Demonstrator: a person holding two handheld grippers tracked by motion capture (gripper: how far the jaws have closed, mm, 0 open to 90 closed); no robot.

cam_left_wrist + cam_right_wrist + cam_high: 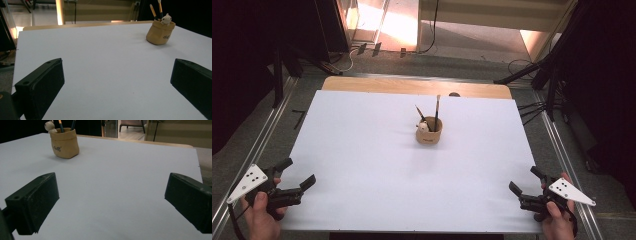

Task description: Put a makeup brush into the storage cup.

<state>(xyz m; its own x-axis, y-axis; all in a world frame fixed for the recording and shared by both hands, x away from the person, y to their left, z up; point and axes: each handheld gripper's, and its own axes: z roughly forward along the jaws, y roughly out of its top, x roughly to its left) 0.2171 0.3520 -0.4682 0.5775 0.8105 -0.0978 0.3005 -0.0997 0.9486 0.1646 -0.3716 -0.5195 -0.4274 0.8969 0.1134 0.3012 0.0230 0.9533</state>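
A small tan pen pot [429, 134] stands upright near the middle of the white table sheet [362, 150]. Two pencils [436, 111] and a little white figure [424, 127] stick out of it. In the left gripper view the pot [160, 33] sits far off at upper right; in the right gripper view the pot [64, 143] is at upper left. My left gripper [298, 173] rests open at the sheet's front left corner. At the front right corner my right gripper [526, 181] is open too. Neither holds anything.
A strip of wooden table top [412, 86] shows beyond the sheet's far edge. Metal rails [557, 145] run along both sides of the table. Black stands and cables [532, 70] sit on the floor behind and to the right.
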